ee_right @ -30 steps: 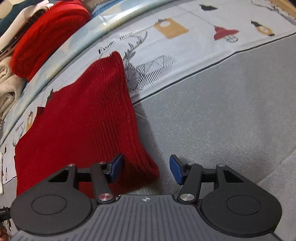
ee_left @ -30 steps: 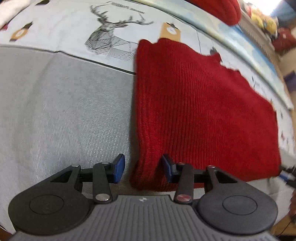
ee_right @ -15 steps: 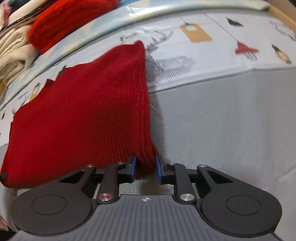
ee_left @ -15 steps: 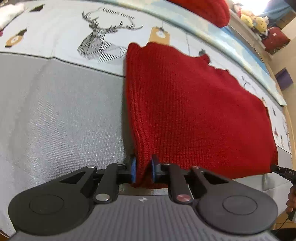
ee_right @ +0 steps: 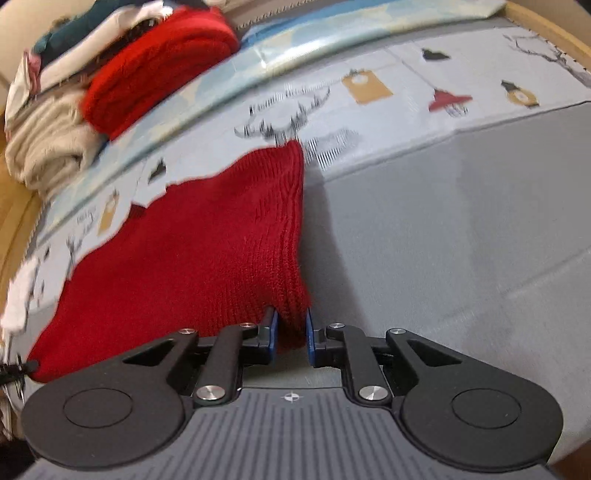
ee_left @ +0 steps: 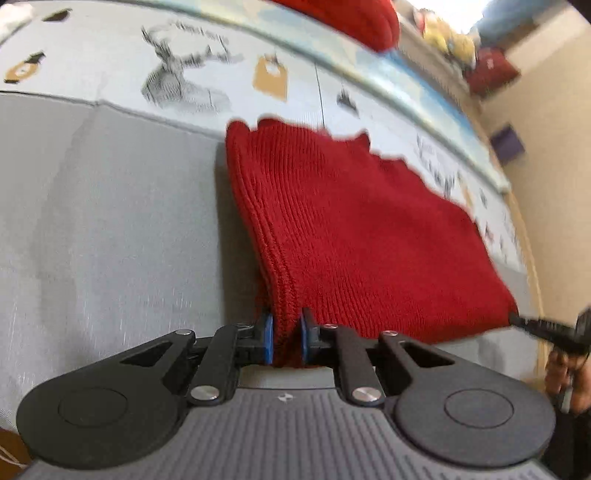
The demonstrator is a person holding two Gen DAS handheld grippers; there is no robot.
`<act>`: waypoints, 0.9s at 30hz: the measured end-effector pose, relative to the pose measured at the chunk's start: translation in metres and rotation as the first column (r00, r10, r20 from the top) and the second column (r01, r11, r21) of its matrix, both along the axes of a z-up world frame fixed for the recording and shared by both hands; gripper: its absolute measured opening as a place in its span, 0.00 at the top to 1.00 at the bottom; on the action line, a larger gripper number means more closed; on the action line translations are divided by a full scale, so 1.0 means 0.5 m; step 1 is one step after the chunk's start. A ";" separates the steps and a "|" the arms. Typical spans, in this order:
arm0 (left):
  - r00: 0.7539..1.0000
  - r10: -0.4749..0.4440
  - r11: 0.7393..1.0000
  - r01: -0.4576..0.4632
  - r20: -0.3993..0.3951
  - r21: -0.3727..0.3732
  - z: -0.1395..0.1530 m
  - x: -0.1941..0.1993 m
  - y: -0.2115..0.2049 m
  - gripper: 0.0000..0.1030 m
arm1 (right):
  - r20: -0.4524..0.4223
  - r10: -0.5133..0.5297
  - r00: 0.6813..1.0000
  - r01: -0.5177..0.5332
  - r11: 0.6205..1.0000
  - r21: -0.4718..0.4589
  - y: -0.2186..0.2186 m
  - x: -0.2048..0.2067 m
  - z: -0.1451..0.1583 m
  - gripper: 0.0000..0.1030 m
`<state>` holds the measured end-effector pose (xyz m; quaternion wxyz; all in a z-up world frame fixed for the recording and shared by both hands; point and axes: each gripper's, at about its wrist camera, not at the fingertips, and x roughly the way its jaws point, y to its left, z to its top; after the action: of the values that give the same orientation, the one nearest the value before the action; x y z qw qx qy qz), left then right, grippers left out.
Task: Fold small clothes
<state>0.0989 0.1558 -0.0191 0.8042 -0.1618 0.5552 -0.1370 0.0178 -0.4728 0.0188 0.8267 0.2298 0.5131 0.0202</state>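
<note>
A red knitted garment (ee_left: 354, 236) lies on a grey and printed bed cover (ee_left: 110, 206). My left gripper (ee_left: 284, 339) is shut on its near left corner and holds that edge raised. The garment also shows in the right wrist view (ee_right: 199, 251), where my right gripper (ee_right: 291, 338) is shut on its near right corner, also raised. The other gripper's tip (ee_left: 546, 328) shows at the garment's right corner in the left wrist view. The far edge of the garment rests on the cover.
A pile of folded clothes, with a red knit (ee_right: 155, 70) on top of a cream one (ee_right: 48, 147), sits at the back left. A wooden bed frame edge (ee_right: 554, 29) runs along the far side. Grey cover (ee_right: 461, 229) spreads to the right.
Both grippers went from open beside the near corners to shut on them. They have since lifted the near edge, and the far edge has slid nearer.
</note>
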 end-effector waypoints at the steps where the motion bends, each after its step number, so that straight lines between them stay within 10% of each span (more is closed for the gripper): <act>1: 1.000 -0.012 1.000 0.013 -0.019 0.022 -0.009 0.002 -0.004 0.85 | -0.037 0.027 0.999 -0.027 1.000 -0.004 0.003 -0.001 -0.013 0.85; 7: 0.999 0.018 0.998 -0.015 -0.041 0.063 -0.026 0.021 -0.001 0.79 | -0.123 0.071 0.990 -0.084 0.991 -0.105 0.023 0.004 -0.034 0.83; 15: 0.995 -0.043 0.999 0.041 0.089 0.026 0.015 0.033 -0.049 0.76 | 0.118 0.069 0.991 -0.053 0.989 -0.137 0.024 0.009 0.021 0.78; 22: 0.988 -0.128 0.963 0.144 -0.081 0.228 -0.061 0.044 -0.100 0.78 | -0.172 0.200 0.965 -0.240 0.936 -0.257 0.079 0.045 -0.081 0.64; 27: 0.996 -0.090 0.973 0.086 0.008 0.216 -0.031 0.047 -0.096 0.77 | -0.163 0.182 0.970 -0.220 0.939 -0.262 0.085 0.054 -0.076 0.60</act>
<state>0.1223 0.1076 -0.0344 0.8151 -0.0480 0.5661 -0.1131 0.0450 -0.4301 -0.0193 0.8074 0.0583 0.5869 0.0166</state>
